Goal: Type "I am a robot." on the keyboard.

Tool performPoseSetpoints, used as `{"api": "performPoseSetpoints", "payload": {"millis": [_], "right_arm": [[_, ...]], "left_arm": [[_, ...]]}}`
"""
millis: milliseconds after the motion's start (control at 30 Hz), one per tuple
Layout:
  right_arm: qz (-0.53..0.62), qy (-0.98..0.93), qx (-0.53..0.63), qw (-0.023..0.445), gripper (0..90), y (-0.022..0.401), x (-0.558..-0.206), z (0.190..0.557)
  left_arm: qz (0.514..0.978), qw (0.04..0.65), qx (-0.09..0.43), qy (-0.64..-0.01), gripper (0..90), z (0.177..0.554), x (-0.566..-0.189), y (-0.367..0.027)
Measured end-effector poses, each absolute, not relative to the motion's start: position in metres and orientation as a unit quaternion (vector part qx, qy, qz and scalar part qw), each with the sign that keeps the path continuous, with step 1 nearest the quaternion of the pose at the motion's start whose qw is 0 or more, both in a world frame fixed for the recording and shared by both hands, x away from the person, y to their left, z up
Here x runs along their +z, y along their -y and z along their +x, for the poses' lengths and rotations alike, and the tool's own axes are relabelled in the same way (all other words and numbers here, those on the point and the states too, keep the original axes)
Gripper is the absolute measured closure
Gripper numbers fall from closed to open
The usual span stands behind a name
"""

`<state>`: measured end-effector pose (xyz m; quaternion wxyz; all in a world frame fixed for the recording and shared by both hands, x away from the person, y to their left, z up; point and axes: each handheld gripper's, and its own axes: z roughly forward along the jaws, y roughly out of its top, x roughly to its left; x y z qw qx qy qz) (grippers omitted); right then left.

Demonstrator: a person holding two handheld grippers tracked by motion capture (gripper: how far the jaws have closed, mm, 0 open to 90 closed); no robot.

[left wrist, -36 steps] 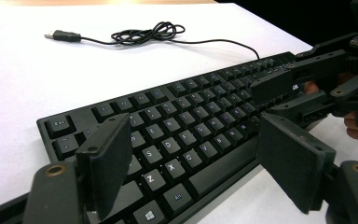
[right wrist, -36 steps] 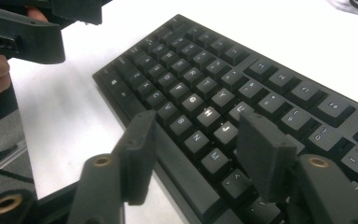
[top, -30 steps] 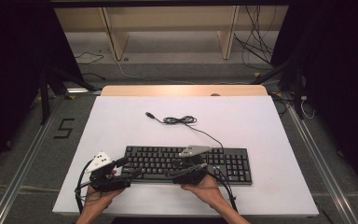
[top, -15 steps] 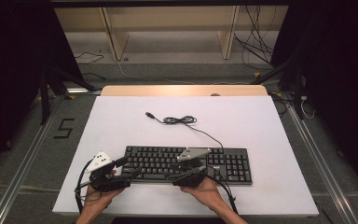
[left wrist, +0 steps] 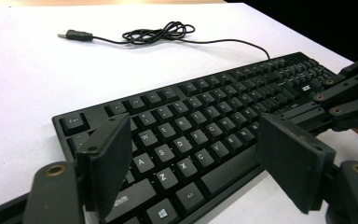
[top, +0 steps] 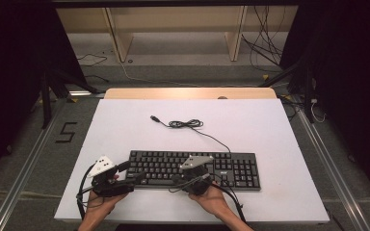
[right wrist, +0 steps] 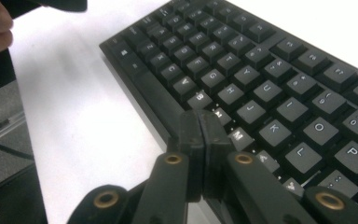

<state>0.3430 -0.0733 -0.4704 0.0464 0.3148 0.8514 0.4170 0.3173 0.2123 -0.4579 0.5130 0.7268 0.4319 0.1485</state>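
Observation:
A black keyboard lies flat on the white table, near its front edge. The keyboard's thin black cable is coiled behind it and ends in a loose USB plug. My left gripper stands open low over the keyboard's left end, with keys showing between its pads. My right gripper hovers at the front edge by the bottom letter row. Its jaws have just been closing and now meet with nothing between them. The right gripper also shows in the left gripper view.
A wooden strip runs along the table's far edge, with shelf legs and floor cables beyond it. Bare white tabletop lies left, right and behind the keyboard. Metal rails flank the table.
The right gripper's jaws have come together over the keyboard's front edge. Both hands have stayed nearly in place, and the keyboard and cable have not moved.

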Motion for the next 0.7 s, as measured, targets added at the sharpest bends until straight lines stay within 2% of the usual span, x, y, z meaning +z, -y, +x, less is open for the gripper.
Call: {"api": "performPoseSetpoints", "payload": {"millis": [700], "right_arm": [[0.315, -0.863, 0.391, 0.052, 90.0, 0.070, -0.481, 0.345]], "left_arm": [[0.725, 0.511, 0.151, -0.437, 26.4, 0.318, -0.458, -0.213]]}}
